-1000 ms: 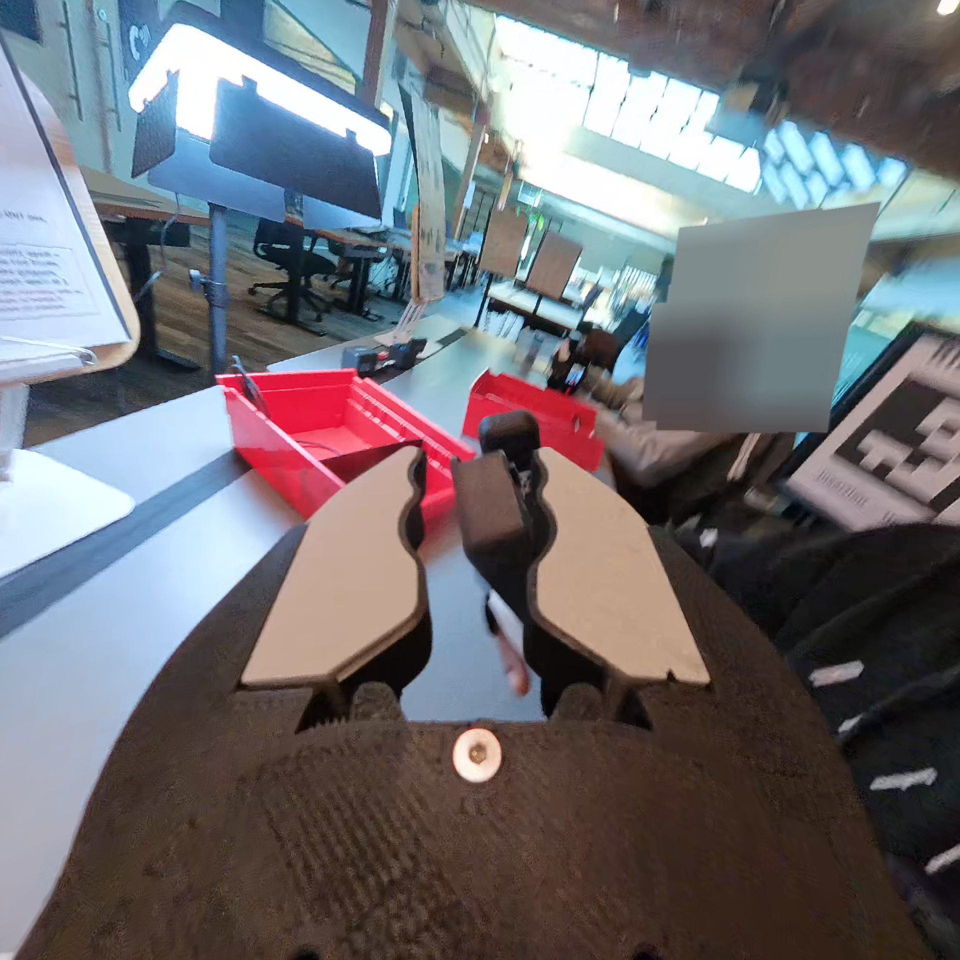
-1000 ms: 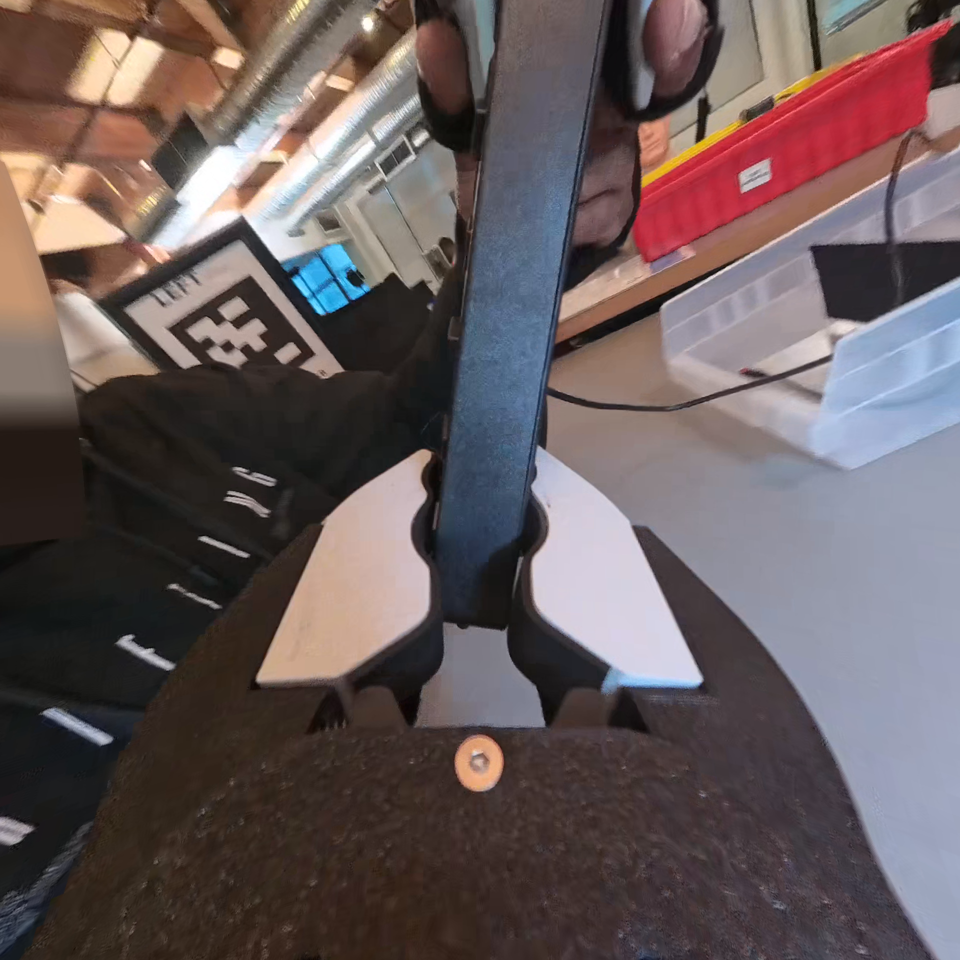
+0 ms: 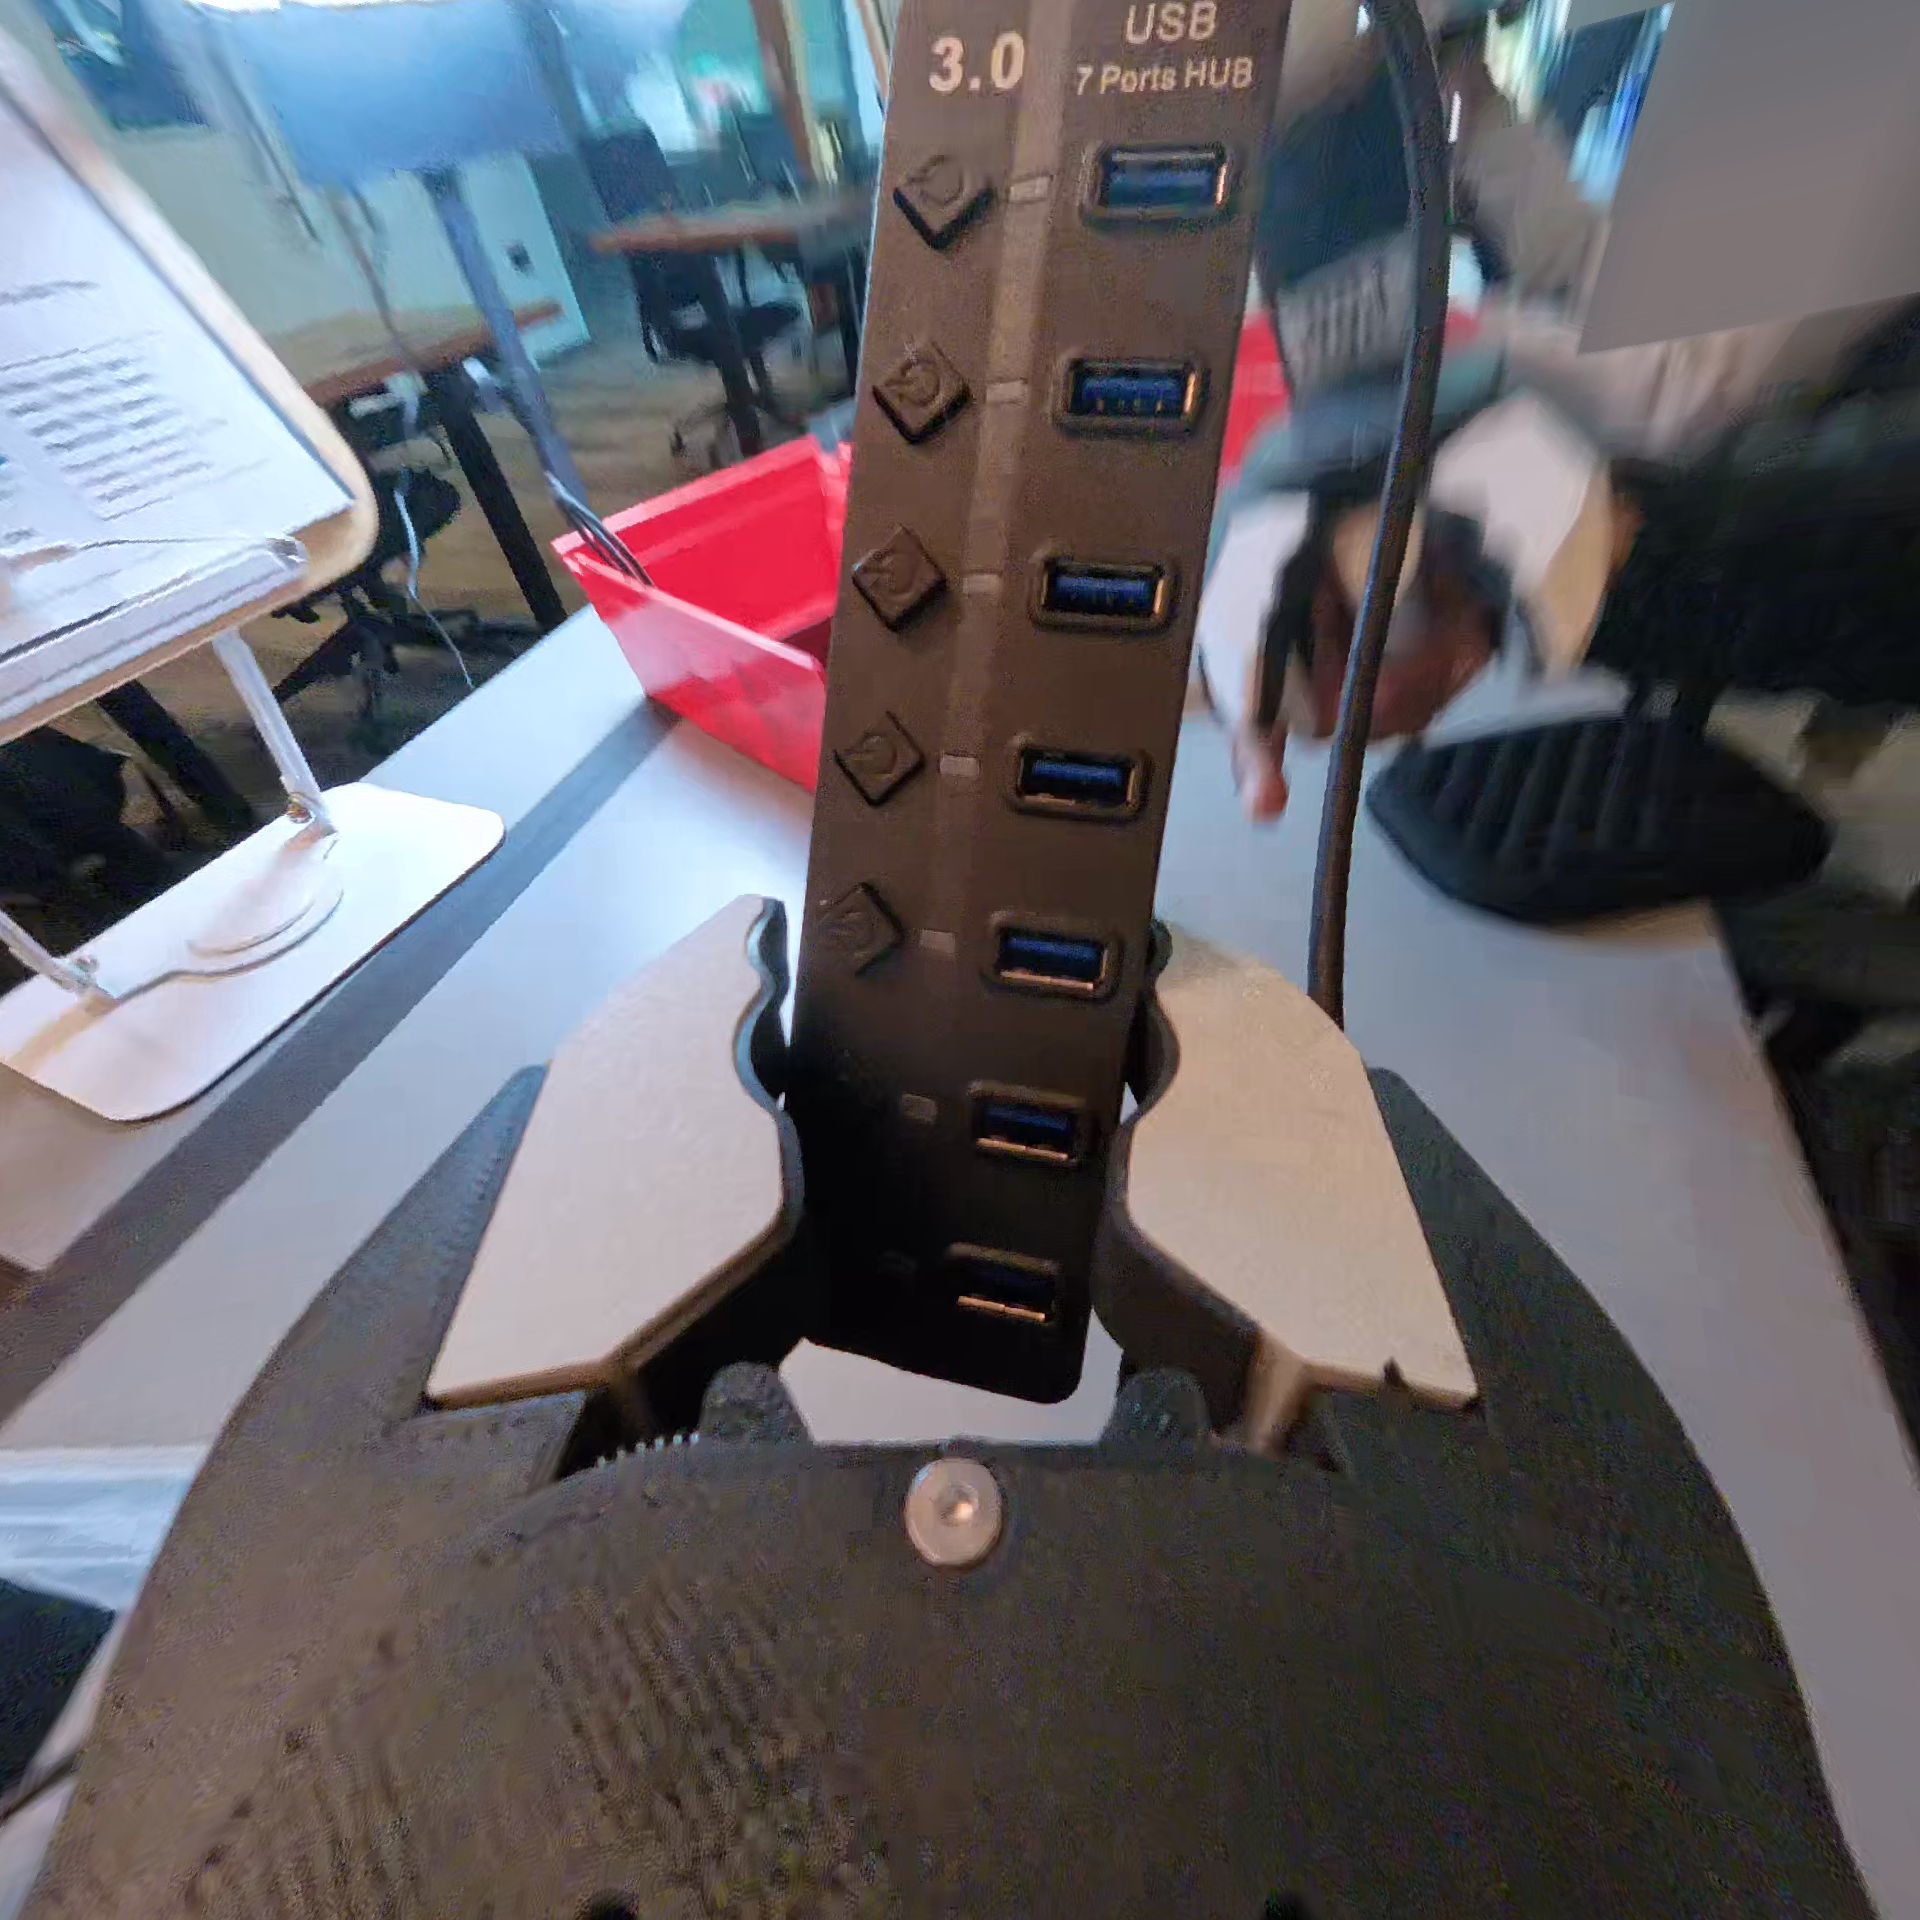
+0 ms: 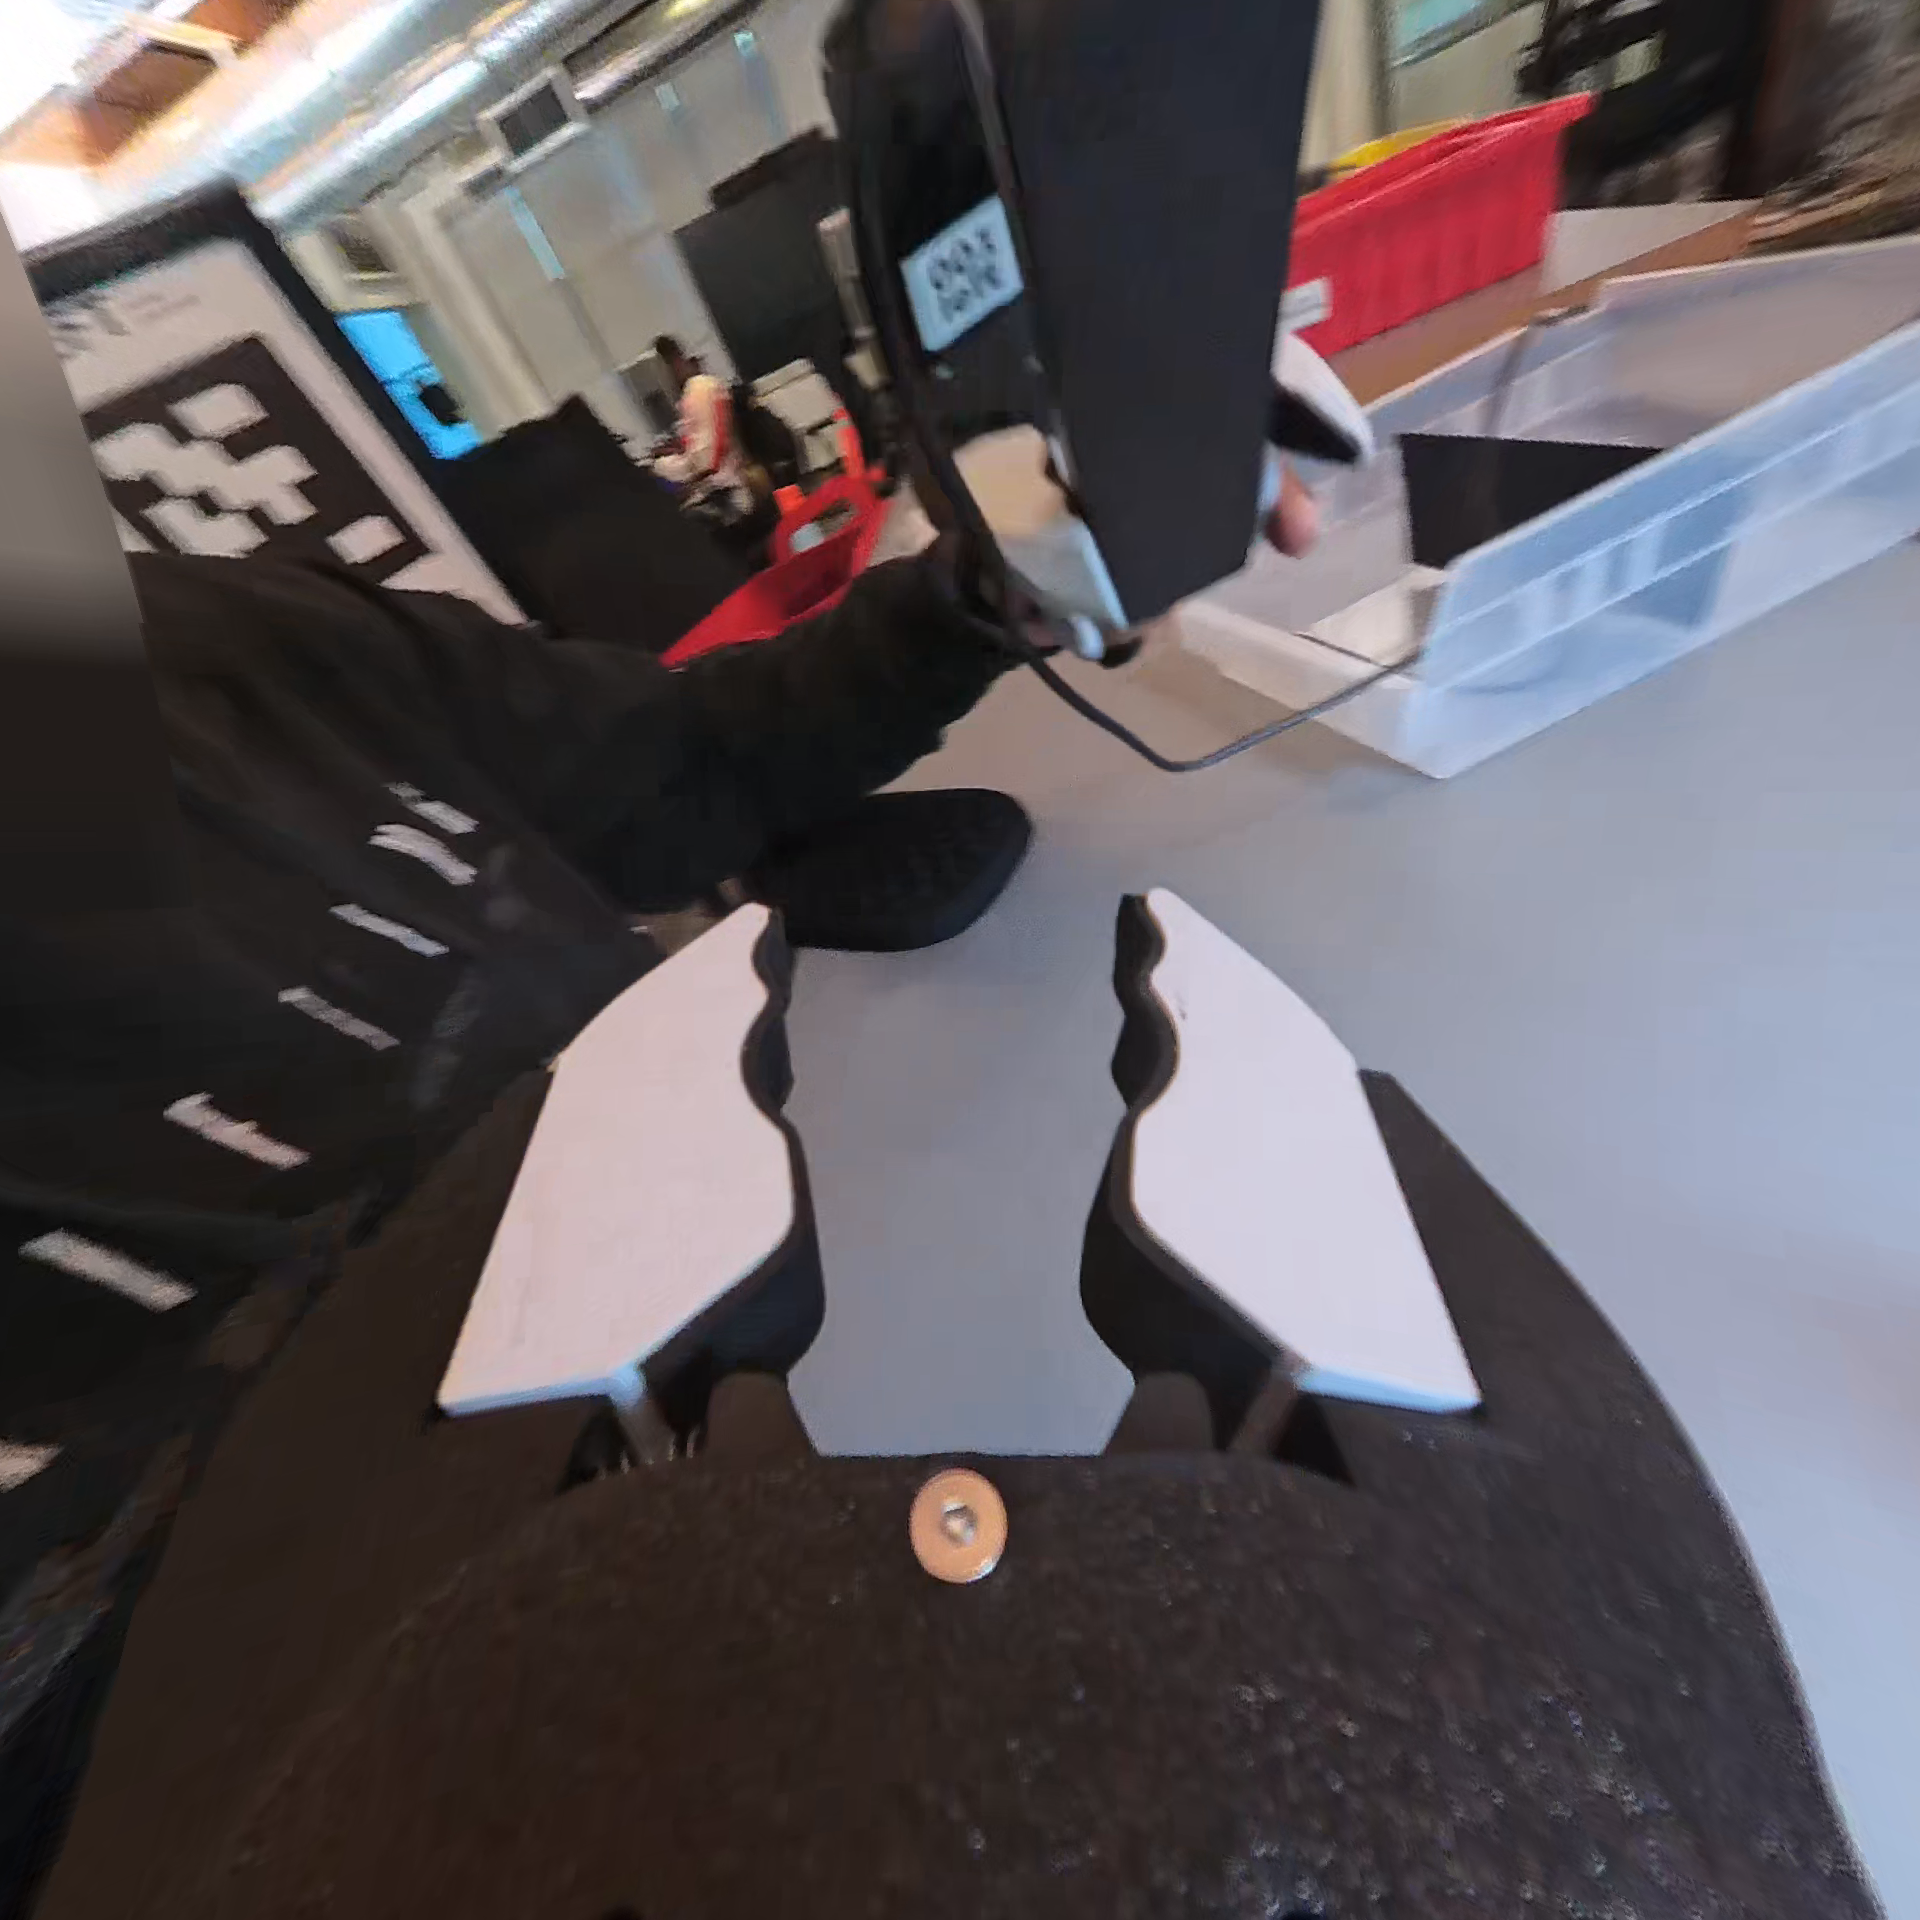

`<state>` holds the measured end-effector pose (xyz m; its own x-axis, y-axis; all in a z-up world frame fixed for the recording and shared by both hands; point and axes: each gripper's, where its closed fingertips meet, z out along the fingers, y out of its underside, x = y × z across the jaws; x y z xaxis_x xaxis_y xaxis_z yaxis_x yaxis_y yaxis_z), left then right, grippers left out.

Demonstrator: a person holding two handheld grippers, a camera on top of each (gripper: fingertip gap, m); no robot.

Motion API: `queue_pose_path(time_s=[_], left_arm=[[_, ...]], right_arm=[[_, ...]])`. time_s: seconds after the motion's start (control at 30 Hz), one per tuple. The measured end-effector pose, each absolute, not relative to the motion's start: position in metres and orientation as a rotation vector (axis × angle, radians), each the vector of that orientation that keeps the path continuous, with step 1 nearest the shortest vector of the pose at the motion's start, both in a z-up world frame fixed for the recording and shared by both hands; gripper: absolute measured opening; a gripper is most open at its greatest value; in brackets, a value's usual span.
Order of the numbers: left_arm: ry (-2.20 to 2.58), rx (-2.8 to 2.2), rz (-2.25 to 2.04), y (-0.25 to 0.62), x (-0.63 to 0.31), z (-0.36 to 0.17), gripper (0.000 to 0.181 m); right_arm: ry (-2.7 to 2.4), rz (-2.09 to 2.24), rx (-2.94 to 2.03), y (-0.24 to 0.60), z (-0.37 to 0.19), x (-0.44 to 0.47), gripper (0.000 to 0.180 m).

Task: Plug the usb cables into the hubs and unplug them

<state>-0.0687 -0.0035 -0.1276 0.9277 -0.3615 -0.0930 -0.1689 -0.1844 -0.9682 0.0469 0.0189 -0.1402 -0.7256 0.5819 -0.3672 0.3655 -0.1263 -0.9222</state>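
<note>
my left gripper point(image 3: 961, 1132) is clamped on the lower end of the black seven-port usb hub point(image 3: 1023, 665), holding it upright with ports facing me — my right gripper point(image 4: 951, 1132) hangs spread and empty over the grey table point(image 4: 1558, 987), free to fetch a cable.

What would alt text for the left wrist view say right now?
The left gripper is shut on the lower end of a long black USB hub, which stands upright with its blue ports all empty. Its black cable hangs to the right, above a grey table; a red bin sits behind.
</note>
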Motion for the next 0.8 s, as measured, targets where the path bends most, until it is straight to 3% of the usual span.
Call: queue_pose_path(time_s=[0.2,0.37,0.4,0.47,0.63,0.8], left_arm=[[0.194,-1.544,-0.352,0.002,-0.079,-0.072,0.064],[0.123,-1.466,-0.419,-0.001,-0.069,-0.046,0.064],[0.110,-1.467,-0.408,-0.002,-0.069,-0.045,0.064],[0.095,-1.451,-0.390,-0.007,-0.072,-0.041,0.064],[0.013,-1.477,-0.181,-0.026,-0.115,-0.041,0.064],[0.095,-1.740,0.095,-0.026,-0.147,-0.095,0.064]], right_arm=[[-1.930,1.575,-1.051,-0.024,-0.192,-0.032,0.063],[-1.779,1.408,-0.870,-0.064,-0.184,-0.107,0.066],[-1.746,1.403,-0.832,-0.071,-0.177,-0.115,0.055],[-1.698,1.350,-0.753,-0.075,-0.165,-0.121,0.006],[-1.791,1.359,-0.620,-0.071,-0.160,-0.086,0.005],[-1.920,1.635,-0.515,-0.062,-0.148,-0.024,0.005]])
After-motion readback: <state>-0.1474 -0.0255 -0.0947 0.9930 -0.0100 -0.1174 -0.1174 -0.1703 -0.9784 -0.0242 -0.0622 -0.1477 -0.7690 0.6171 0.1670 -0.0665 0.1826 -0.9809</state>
